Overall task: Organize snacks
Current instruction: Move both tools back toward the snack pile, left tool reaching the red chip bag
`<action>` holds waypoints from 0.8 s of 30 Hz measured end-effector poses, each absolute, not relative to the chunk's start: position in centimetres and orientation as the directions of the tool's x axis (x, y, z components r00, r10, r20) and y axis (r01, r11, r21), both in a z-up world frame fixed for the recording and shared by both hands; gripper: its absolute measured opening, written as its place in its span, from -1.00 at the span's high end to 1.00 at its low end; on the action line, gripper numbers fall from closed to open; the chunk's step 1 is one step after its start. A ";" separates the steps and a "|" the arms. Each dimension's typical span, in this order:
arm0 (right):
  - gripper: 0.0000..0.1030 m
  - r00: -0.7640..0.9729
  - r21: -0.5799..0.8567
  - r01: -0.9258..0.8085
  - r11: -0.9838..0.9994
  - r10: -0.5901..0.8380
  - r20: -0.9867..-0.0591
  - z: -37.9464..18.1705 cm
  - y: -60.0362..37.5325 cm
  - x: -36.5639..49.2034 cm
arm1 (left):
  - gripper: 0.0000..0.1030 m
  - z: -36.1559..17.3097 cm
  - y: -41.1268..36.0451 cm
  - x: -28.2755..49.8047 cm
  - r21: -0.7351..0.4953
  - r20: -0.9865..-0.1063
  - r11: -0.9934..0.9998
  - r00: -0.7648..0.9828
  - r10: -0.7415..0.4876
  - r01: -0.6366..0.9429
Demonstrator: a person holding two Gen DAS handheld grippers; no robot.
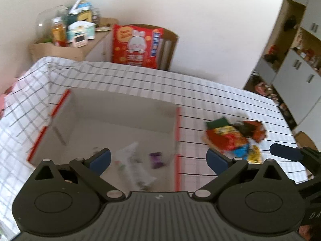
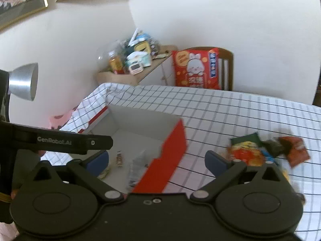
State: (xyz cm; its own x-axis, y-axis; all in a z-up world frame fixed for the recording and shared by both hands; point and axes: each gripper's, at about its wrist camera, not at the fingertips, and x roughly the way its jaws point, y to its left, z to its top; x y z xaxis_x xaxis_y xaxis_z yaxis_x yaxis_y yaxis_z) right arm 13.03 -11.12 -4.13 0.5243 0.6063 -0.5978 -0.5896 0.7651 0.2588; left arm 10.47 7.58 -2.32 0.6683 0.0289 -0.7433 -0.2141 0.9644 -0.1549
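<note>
An open cardboard box [image 1: 124, 108] with red flaps stands on the checked tablecloth; the same box [image 2: 140, 124] shows in the right wrist view. Inside it lie a clear packet [image 1: 132, 160], a small purple packet [image 1: 156, 159] and other small snacks [image 2: 119, 158]. A pile of red, yellow and blue snack packets [image 1: 232, 136] lies on the cloth to the right of the box, and these snack packets [image 2: 266, 150] also appear in the right wrist view. My left gripper [image 1: 158, 158] hangs open above the box, nothing between its blue pads. My right gripper [image 2: 156, 160] is open too, above the box's red flap [image 2: 170, 150].
A big red snack bag [image 1: 136, 46] leans on a wooden chair beyond the table. A side shelf [image 1: 66, 48] holds jars and boxes. A silver lamp shade [image 2: 24, 82] sits at the left. Cabinets [image 1: 297, 70] stand at the far right. The table edge [image 1: 289, 120] runs near the pile.
</note>
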 end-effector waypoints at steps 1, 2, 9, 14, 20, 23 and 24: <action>-0.99 0.534 0.259 -0.581 0.771 0.602 -0.594 -4.1 -12.1 13.0 | -0.99 -2.3 6.9 10.5 -0.160 -0.740 0.966 0.672 0.020 -0.205; -0.99 0.544 0.257 -0.572 0.779 0.595 -0.592 -4.1 -13.1 13.0 | -0.99 -2.3 6.2 10.7 -0.168 -0.736 0.966 0.677 0.009 -0.195; -0.99 0.582 0.248 -0.502 0.828 0.536 -0.611 -5.1 -19.6 13.5 | -0.99 -3.0 0.8 12.7 -0.217 -0.722 0.967 0.689 -0.067 -0.133; -0.99 0.603 0.233 -0.450 0.862 0.486 -0.633 -6.4 -24.0 14.1 | -0.99 -3.7 -3.1 14.6 -0.222 -0.726 0.971 0.680 -0.102 -0.090; -0.99 0.620 0.200 -0.416 0.887 0.438 -0.651 -8.1 -27.5 15.1 | -0.99 -4.9 -6.6 17.1 -0.203 -0.737 0.974 0.671 -0.081 -0.105; -0.99 0.617 0.179 -0.404 0.897 0.412 -0.671 -9.2 -28.8 16.1 | -0.99 -5.7 -7.5 19.1 -0.191 -0.758 0.972 0.649 -0.056 -0.140; -0.98 0.616 0.172 -0.398 0.901 0.401 -0.678 -9.5 -29.3 16.5 | -0.99 -6.0 -7.6 19.8 -0.193 -0.767 0.970 0.640 -0.054 -0.150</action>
State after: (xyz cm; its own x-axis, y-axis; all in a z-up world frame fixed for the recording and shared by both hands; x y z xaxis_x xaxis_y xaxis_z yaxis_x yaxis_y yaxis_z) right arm 16.47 -29.32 -9.54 0.6156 0.4009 -0.6784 -0.3978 0.9013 0.1716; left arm 19.78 -7.64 -5.98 0.6398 -0.0536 -0.7667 -0.1505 0.9695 -0.1933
